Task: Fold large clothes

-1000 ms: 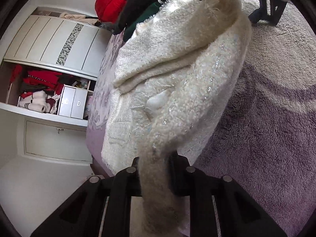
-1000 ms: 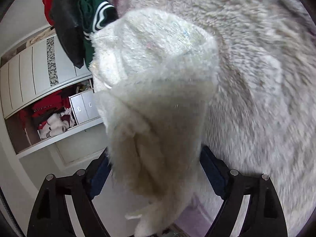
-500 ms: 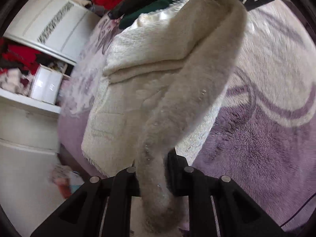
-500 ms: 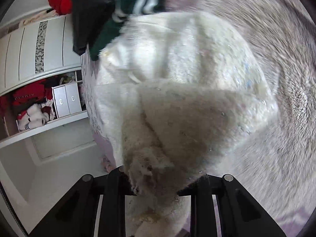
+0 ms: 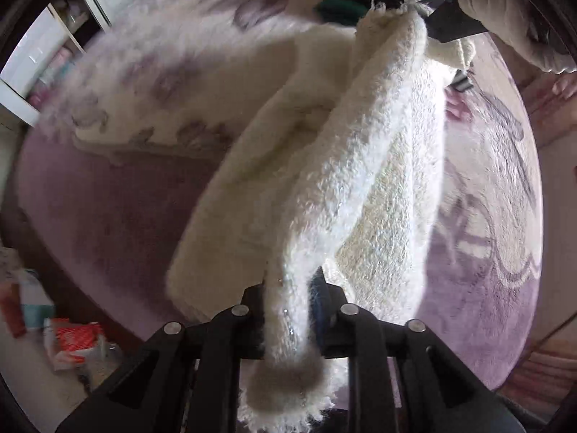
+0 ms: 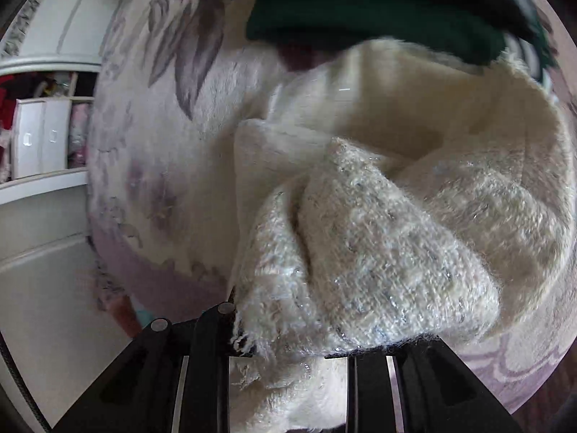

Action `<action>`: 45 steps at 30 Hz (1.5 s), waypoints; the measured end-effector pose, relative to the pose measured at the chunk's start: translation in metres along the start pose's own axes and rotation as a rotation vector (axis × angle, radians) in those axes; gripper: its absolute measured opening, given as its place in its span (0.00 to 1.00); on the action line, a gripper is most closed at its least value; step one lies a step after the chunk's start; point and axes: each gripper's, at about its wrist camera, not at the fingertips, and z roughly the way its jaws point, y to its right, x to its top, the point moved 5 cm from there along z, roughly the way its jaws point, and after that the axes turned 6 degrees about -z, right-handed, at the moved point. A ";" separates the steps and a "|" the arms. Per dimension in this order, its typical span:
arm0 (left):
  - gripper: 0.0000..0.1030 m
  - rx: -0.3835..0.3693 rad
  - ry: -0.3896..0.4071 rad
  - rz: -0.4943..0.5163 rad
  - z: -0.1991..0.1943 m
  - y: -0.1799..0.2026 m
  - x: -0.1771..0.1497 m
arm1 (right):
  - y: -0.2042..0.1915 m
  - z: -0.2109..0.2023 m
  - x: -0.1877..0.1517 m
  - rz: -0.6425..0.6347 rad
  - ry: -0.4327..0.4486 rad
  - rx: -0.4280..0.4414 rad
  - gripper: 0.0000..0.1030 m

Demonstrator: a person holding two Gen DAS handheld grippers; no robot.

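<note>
A fluffy cream knit garment (image 5: 360,166) with silver threads lies on a purple and white fleece blanket (image 5: 119,195). My left gripper (image 5: 294,306) is shut on one end of its raised edge. That edge runs taut up to my right gripper (image 5: 447,25), seen at the top of the left wrist view. In the right wrist view my right gripper (image 6: 288,346) is shut on a bunched corner of the same garment (image 6: 378,238), which hides its fingertips. The rest of the garment lies spread on the blanket below.
A dark green and black pile of clothes (image 6: 378,21) lies on the blanket just beyond the garment. White wardrobe shelves with small drawers (image 6: 39,137) stand at the left. Bags and clutter (image 5: 72,335) lie on the floor beside the bed.
Both grippers have swung the held edge over the garment and lowered it toward the blanket. The wardrobe has slid out of the left view and the green pile has come closer.
</note>
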 end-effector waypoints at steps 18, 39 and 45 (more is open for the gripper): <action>0.72 -0.436 -0.186 -0.476 0.049 -0.190 0.014 | -0.033 0.000 -0.015 -0.004 -0.060 0.102 0.68; 0.39 -0.375 -0.190 -0.538 0.063 -0.136 -0.019 | 0.149 0.057 -0.220 0.192 -0.098 0.293 0.68; 0.57 -0.412 -0.195 -0.483 0.075 -0.130 0.000 | 0.113 0.125 -0.275 0.297 -0.221 0.618 0.69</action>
